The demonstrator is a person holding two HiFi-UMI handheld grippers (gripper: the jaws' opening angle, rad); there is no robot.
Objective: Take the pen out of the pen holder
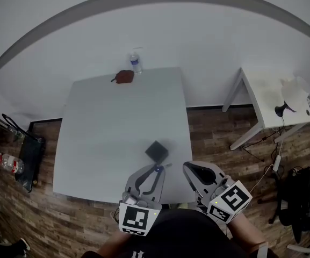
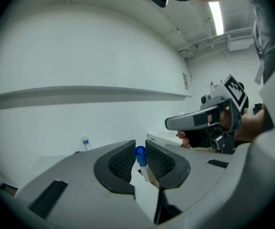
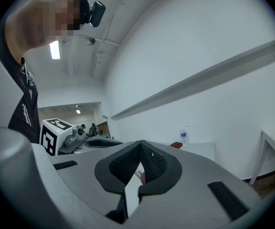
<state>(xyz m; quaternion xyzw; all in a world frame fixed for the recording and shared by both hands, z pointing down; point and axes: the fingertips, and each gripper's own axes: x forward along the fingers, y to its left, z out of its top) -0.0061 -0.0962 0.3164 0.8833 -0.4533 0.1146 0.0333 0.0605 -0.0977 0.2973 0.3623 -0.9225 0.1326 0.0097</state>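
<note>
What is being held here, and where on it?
The left gripper grips a pen by its blue-capped end; the right gripper seems empty.

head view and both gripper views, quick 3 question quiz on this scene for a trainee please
1. True or false: the left gripper is closed on a pen.
2. Where is the black pen holder?
A. at the far edge of the table
B. on the table, just ahead of the left gripper
C. on the floor
3. Fill in: the cap of the pen is coloured ____.

Key: 1 true; 2 B; 3 blue.
</note>
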